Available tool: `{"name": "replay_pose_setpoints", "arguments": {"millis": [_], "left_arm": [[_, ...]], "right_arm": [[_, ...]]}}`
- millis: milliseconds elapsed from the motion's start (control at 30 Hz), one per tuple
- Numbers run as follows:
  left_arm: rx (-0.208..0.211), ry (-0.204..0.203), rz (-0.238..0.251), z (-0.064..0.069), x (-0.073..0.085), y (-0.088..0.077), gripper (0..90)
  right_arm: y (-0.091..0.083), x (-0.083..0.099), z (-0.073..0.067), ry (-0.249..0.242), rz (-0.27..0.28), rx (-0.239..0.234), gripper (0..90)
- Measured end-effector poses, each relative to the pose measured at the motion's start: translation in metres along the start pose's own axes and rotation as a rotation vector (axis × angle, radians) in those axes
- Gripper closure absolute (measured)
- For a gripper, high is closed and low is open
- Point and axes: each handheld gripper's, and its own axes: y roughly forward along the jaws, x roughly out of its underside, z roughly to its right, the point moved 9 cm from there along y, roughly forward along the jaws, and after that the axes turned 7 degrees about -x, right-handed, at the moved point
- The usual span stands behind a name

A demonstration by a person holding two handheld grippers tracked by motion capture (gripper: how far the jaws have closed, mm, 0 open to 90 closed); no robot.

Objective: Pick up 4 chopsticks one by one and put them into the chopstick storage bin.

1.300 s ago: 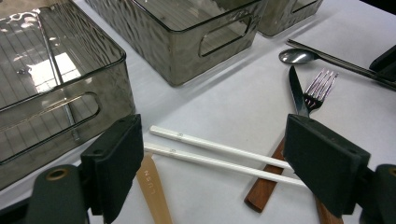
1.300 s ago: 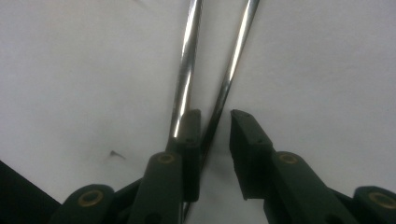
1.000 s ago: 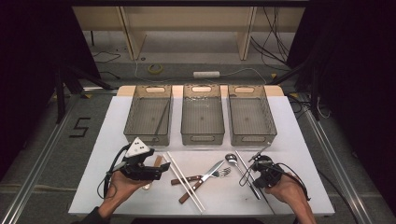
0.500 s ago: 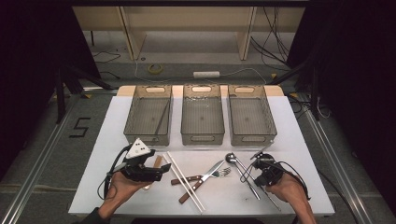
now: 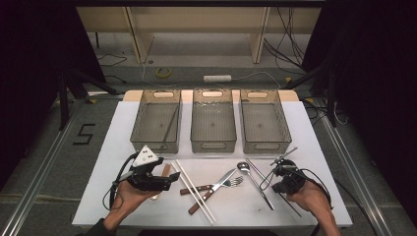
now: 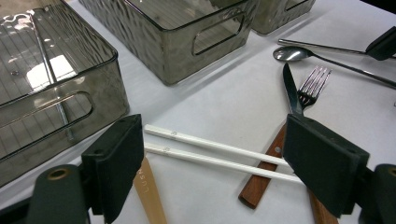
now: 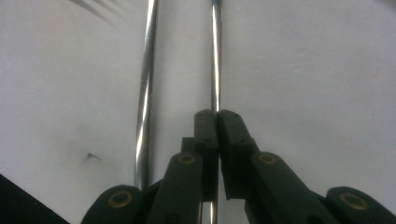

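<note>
My right gripper [image 5: 284, 173] is shut on a thin steel chopstick [image 7: 215, 56] near the table's front right, with its pads pinched on the rod. A second steel rod [image 7: 144, 93] lies just beside it on the white tabletop. At the front left my left gripper [image 5: 169, 181] stands open and low. In the left gripper view a pair of white chopsticks [image 6: 215, 151] lies between its wide jaws, untouched. A pale wooden handle [image 6: 149, 196] lies by its left jaw.
Three smoky clear bins stand in a row behind: left [image 5: 156, 145], middle [image 5: 213, 146], right [image 5: 264, 146]. A steel chopstick [image 6: 46, 70] lies in the left one. A wooden-handled knife [image 5: 211, 196], a fork [image 5: 223, 183] and a spoon [image 5: 244, 166] lie mid-table.
My right hand has shifted slightly over the steel chopstick. My left hand has stayed where it was.
</note>
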Motion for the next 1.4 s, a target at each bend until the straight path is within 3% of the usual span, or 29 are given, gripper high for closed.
{"name": "replay_pose_setpoints", "arguments": {"millis": [900,1100,1300,1400], "left_arm": [[0.011,0.006,-0.009,0.003,-0.001,0.004,20.9],[0.031,0.013,-0.013,0.008,-0.004,0.007,21.0],[0.075,0.074,-0.032,0.024,-0.011,0.016,21.2],[0.111,0.125,-0.055,0.036,-0.015,0.023,21.2]], "right_arm": [[-0.025,0.001,0.013,0.012,0.179,-0.079,87.3],[-0.035,-0.005,0.008,0.007,0.235,-0.11,87.2],[-0.04,-0.015,-0.01,-0.045,0.266,-0.149,87.3],[-0.04,-0.02,-0.023,-0.079,0.268,-0.179,87.3]]}}
